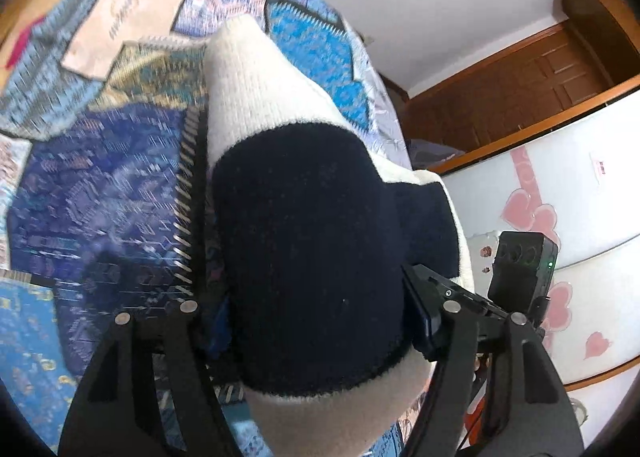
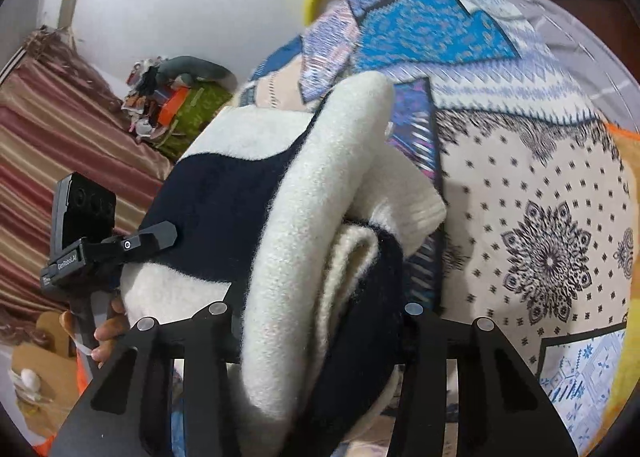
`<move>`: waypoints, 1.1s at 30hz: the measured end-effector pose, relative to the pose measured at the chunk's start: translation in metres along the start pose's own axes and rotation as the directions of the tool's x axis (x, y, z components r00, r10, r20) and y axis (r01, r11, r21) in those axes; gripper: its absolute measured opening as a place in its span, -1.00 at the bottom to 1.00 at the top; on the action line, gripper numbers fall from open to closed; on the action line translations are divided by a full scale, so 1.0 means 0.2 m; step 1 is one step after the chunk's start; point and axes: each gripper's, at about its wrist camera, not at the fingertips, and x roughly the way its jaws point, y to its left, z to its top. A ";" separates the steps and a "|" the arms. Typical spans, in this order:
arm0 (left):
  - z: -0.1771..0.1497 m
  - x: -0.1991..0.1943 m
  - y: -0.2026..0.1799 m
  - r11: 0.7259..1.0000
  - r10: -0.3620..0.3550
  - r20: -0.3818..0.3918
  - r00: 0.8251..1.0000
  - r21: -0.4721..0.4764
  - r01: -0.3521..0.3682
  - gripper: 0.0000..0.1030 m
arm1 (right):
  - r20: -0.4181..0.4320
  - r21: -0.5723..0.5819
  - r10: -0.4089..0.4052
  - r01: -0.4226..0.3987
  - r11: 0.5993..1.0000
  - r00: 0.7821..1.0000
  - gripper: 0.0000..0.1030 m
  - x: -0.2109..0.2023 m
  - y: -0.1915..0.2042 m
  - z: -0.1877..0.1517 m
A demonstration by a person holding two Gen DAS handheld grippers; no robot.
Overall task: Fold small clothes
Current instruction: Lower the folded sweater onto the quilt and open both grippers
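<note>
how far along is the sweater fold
Done: the cream and navy sweater is already bunched into several stacked layers. In hand: both the left gripper and right gripper have their jaws clamped on it, lifted above the patchwork bedspread. Left: laying it down flat as a finished fold.

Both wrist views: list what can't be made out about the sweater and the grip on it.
- Left wrist view: the sweater fills the gap, hiding the left gripper fingertips.
- Right wrist view: the bunched folds cover the right gripper fingertips.
- Both views: the sweater's full shape is cut off by the bottom edge.
- Left wrist view: the bedspread pattern is motion-blurred.
</note>
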 end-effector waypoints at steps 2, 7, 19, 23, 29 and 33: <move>-0.01 -0.09 -0.01 1.000 0.002 0.029 1.000 0.014 -0.002 0.34 | 0.015 -0.022 0.007 -0.007 1.000 1.000 -0.21 -0.01 0.06 0.02; -0.02 -0.29 0.00 0.999 0.007 0.099 0.995 0.030 -0.010 0.34 | 0.042 -0.079 0.034 -0.031 0.996 0.999 -0.21 -0.01 0.22 0.06; -0.10 -0.47 0.29 0.997 0.065 0.133 0.989 -0.045 -0.060 0.34 | -0.027 -0.106 0.062 -0.064 0.992 0.998 -0.21 0.28 0.36 0.04; -0.17 -0.39 0.43 0.994 0.095 0.110 0.989 -0.068 -0.087 0.34 | -0.079 -0.081 0.057 -0.063 0.995 0.995 -0.21 0.41 0.32 0.00; -0.22 -0.23 0.59 0.985 0.140 0.035 0.990 -0.107 -0.135 0.34 | -0.140 -0.083 0.011 -0.022 0.996 0.990 -0.19 0.53 0.25 -0.05; -0.25 -0.21 0.65 0.986 0.107 0.037 0.994 -0.133 -0.101 0.41 | -0.145 -0.114 0.000 -0.017 0.993 0.989 -0.10 0.54 0.25 -0.05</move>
